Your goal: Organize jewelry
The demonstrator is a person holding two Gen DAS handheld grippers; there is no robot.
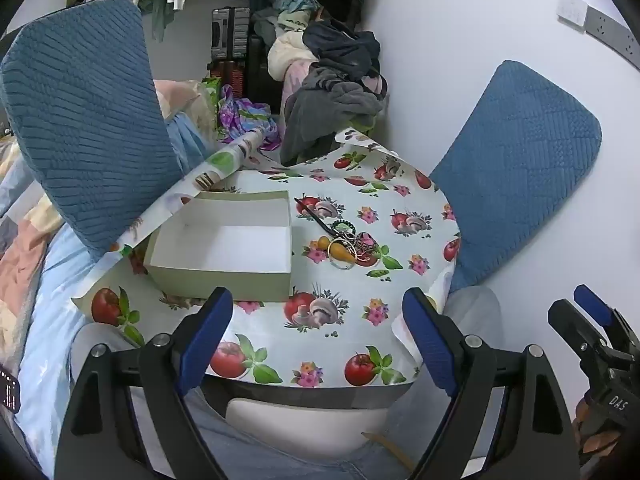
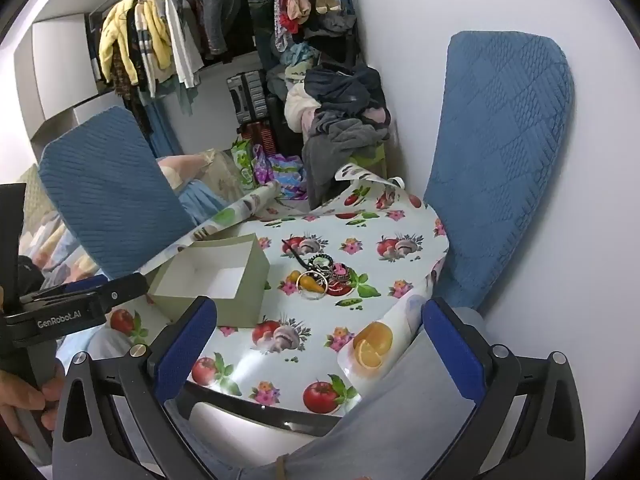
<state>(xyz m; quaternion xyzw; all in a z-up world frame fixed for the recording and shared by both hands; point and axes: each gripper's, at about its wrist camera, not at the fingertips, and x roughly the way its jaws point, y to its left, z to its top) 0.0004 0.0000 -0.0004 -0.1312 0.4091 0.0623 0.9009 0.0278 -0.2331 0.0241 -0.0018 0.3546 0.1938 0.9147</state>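
A small heap of jewelry [image 1: 350, 245], with rings, a bangle and a black cord, lies on the fruit-print tablecloth right of an empty pale green box [image 1: 224, 240]. The heap also shows in the right wrist view [image 2: 322, 274], with the box [image 2: 216, 278] to its left. My left gripper [image 1: 316, 332] is open and empty, held above the table's near edge in front of the box. My right gripper [image 2: 318, 344] is open and empty, near the table's front edge, well short of the jewelry. It also shows at the right edge of the left wrist view [image 1: 584, 312].
The round table [image 1: 304, 360] has a loose tablecloth curling up at the back. Blue-covered chair backs stand at left [image 1: 80, 128] and right [image 1: 520, 168]. A pile of clothes [image 1: 336, 92] and suitcases sit behind. A bed lies at the left.
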